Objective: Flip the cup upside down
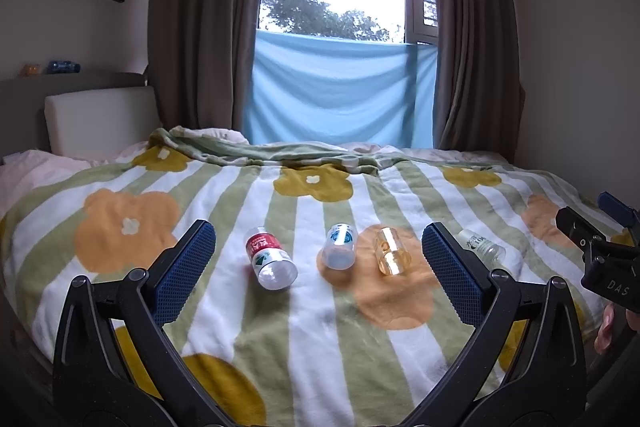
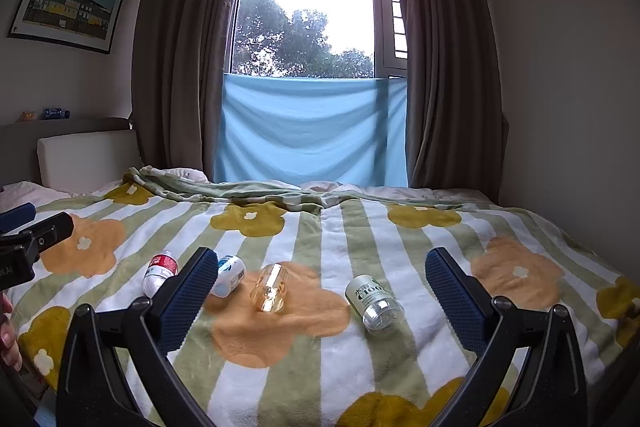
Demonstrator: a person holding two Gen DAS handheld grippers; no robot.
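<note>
Several clear cups lie on their sides in a row on the flowered blanket [image 1: 312, 327]: a red-labelled cup [image 1: 270, 257], a blue-labelled cup [image 1: 340, 247], an amber glass cup [image 1: 391, 251] and a green-labelled cup [image 1: 482, 247]. They also show in the right wrist view: red [image 2: 160, 273], blue [image 2: 230, 275], amber [image 2: 270, 289], green [image 2: 374, 303]. My left gripper [image 1: 318, 259] is open and empty, just short of the cups. My right gripper [image 2: 322, 291] is open and empty, with the amber and green cups ahead between its fingers.
The bed fills the room up to a curtained window with a blue cloth [image 1: 340, 95]. A white headboard cushion [image 1: 100, 123] stands at the far left. A wall lies to the right. The blanket is bunched along its far edge [image 2: 224, 189].
</note>
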